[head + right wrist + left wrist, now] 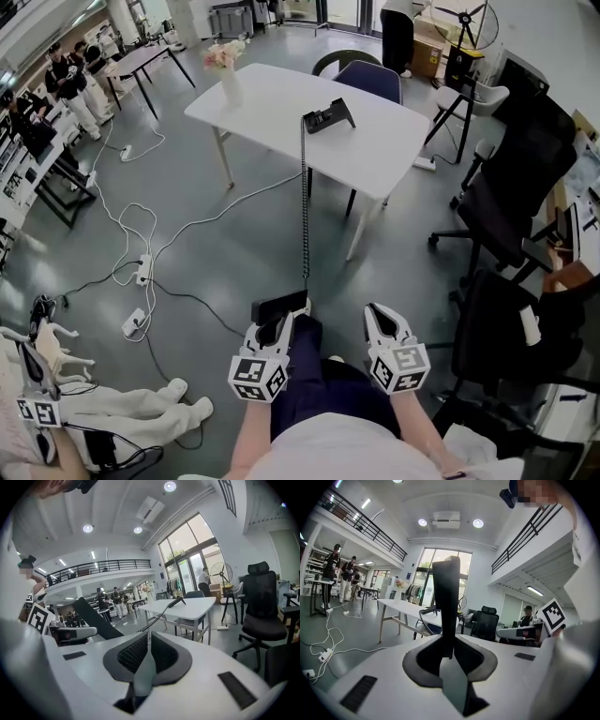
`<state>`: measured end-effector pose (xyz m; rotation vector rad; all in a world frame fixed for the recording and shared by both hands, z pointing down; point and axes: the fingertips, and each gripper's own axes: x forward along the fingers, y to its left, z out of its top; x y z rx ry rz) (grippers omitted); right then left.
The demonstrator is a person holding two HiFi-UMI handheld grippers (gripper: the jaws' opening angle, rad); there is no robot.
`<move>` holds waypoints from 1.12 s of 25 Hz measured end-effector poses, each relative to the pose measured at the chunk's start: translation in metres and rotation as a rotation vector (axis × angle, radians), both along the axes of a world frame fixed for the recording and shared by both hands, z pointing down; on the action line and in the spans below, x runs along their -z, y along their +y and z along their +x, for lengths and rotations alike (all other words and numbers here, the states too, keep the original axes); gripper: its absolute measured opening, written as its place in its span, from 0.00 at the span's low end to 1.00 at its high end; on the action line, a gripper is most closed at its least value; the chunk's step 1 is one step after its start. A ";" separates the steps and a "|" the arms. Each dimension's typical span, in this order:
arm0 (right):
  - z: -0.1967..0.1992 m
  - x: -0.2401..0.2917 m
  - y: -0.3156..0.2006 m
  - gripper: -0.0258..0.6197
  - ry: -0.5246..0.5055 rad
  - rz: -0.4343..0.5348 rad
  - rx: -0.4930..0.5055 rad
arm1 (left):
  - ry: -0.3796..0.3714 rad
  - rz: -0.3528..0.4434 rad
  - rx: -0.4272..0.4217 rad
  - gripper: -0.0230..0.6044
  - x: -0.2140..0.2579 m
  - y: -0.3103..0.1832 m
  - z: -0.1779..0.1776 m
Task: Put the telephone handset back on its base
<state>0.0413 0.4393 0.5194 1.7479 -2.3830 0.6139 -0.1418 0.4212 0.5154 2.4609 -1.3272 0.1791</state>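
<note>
Nearest, and well apart from the base, holds the telephone handset clenched in the jaws of the left gripper, upright between them in the left gripper view. Just beside that, equally far from the base, shows the right gripper with its jaws pressed together on nothing. Links handset to base by a coiled cord, drawn nearly straight and rising off the table edge just in front of the base. Farther on, places the base on the white table, near the side facing the grippers, with a vase of flowers well to the left of the base and a dark chair just behind it. Reads, as a judgement, as an early stage: has the grip. Lacks the whole approach to the base, the lining-up over its cradle and the setting down. Cannot make out the cradle or which way it faces, since the base appears small in all three views. Hides the lower end of the handset behind the left jaws, and part of the base behind the handset in the left gripper view. Cannot tell where exactly the cord joins the handset.
</note>
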 end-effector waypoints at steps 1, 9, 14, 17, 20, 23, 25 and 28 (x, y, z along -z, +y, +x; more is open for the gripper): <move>-0.001 -0.001 -0.002 0.11 0.000 -0.002 0.004 | 0.002 -0.006 0.004 0.16 -0.002 -0.001 0.000; -0.001 -0.006 -0.027 0.11 -0.002 -0.015 0.006 | 0.017 -0.012 0.012 0.16 -0.003 -0.025 -0.002; 0.003 -0.006 -0.058 0.11 0.001 -0.020 0.004 | 0.030 -0.023 0.008 0.16 -0.004 -0.060 0.003; 0.007 -0.003 -0.082 0.11 0.005 -0.019 -0.007 | 0.034 -0.021 0.000 0.16 -0.002 -0.088 0.008; 0.010 0.000 -0.111 0.11 0.008 -0.020 -0.014 | 0.040 -0.021 -0.005 0.16 0.002 -0.118 0.010; 0.013 0.008 -0.141 0.11 0.017 -0.012 -0.019 | 0.045 -0.019 -0.011 0.16 0.007 -0.150 0.012; 0.015 0.012 -0.161 0.11 0.020 -0.010 -0.027 | 0.049 -0.016 -0.017 0.16 0.012 -0.171 0.014; 0.013 0.018 -0.188 0.11 0.024 -0.007 -0.033 | 0.055 -0.011 -0.027 0.16 0.020 -0.197 0.014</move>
